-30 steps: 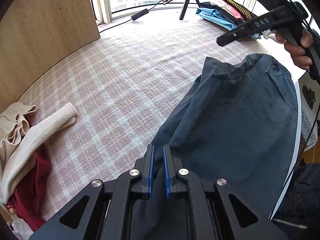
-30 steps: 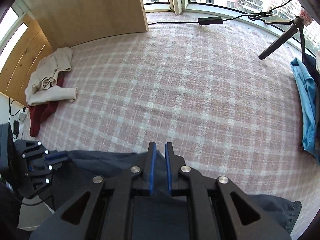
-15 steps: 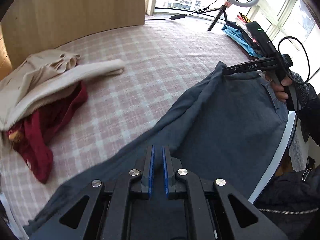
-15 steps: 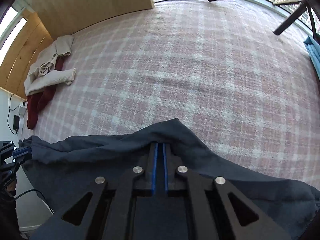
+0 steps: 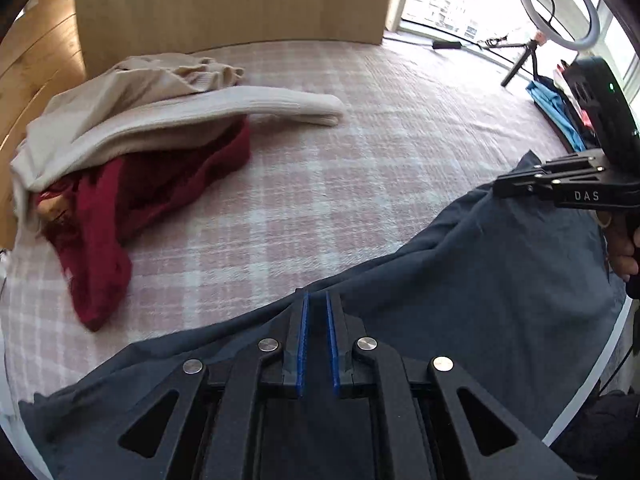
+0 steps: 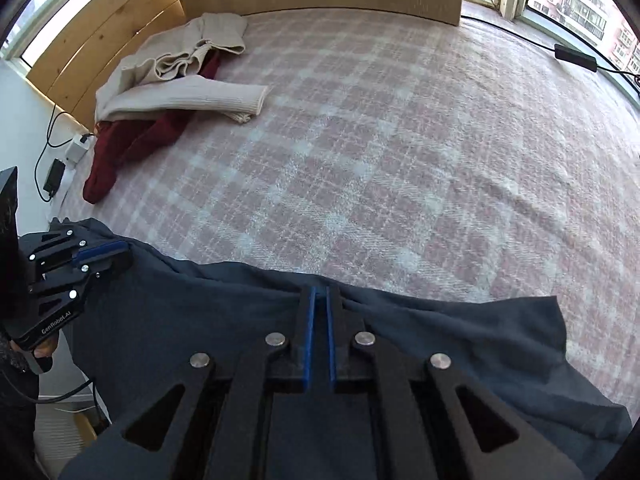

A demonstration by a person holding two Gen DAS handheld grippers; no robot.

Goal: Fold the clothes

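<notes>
A dark blue-grey garment [image 5: 480, 280] is stretched along the near edge of the bed between both grippers; it also shows in the right wrist view [image 6: 200, 320]. My left gripper [image 5: 316, 300] is shut on its upper edge. My right gripper [image 6: 319, 294] is shut on the same edge further along. Each gripper shows in the other's view: the right one [image 5: 516, 184] at the garment's far corner, the left one [image 6: 108, 254] at the left.
A pink plaid bedspread [image 6: 380, 140] covers the bed. A cream sweater [image 5: 160, 108] lies over a dark red garment [image 5: 140, 192] at the far left. A wooden headboard [image 5: 240, 0], a ring light on a tripod [image 5: 556, 0] and piled clothes [image 5: 560, 108] stand beyond.
Both grippers have swung left and forward with the garment, spreading its edge along the bed. The sweater pile now appears closer in both views.
</notes>
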